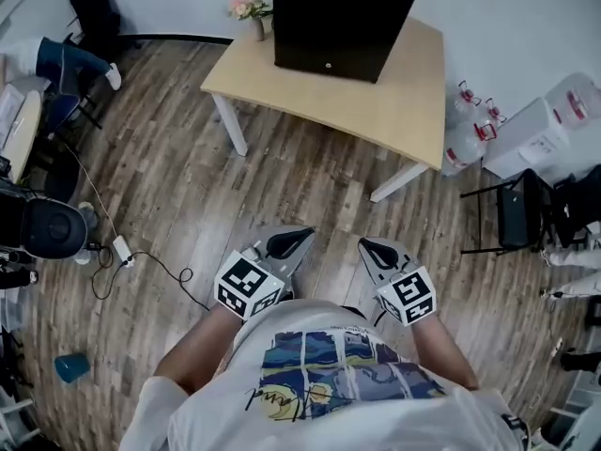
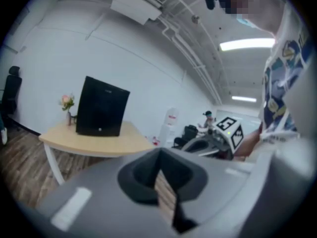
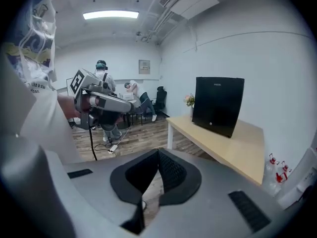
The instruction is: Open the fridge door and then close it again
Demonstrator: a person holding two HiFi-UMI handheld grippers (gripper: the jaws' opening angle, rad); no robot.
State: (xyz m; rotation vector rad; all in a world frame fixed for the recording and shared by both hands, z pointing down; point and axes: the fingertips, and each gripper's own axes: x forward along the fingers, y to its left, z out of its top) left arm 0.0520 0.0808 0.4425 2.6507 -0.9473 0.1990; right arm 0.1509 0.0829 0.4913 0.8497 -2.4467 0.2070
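Fridge [image 1: 343, 17] is cut off at the top edge in the head view, and only its black front and one side show. The door sits flush and looks shut, and no handle can be made out in any view. It stands on the pale wood counter [image 1: 376, 101] toward the back, with a vase of flowers [image 1: 252, 9] just beside it. The person's forearms are partly hidden behind their own shirt. Only the head view shows the water bottles [image 1: 465, 125] by the counter's right end and a blue cup [image 1: 70, 367] on the wood floor [image 1: 169, 177]. The left gripper view shows the full fridge front [image 2: 101, 107], with a small round mark low in the middle. The right gripper view shows people at the far end of the room [image 3: 101, 81], too small for detail. Left claw [image 1: 286, 242] and right claw [image 1: 378, 252] are held low, close to the torso, over the floor and well apart from the counter. In its own view the left claw [image 2: 159, 157] has its pad tips together with only a sliver of floor behind and nothing gripped. The right claw [image 3: 158, 155] is the same: tips meeting and empty.
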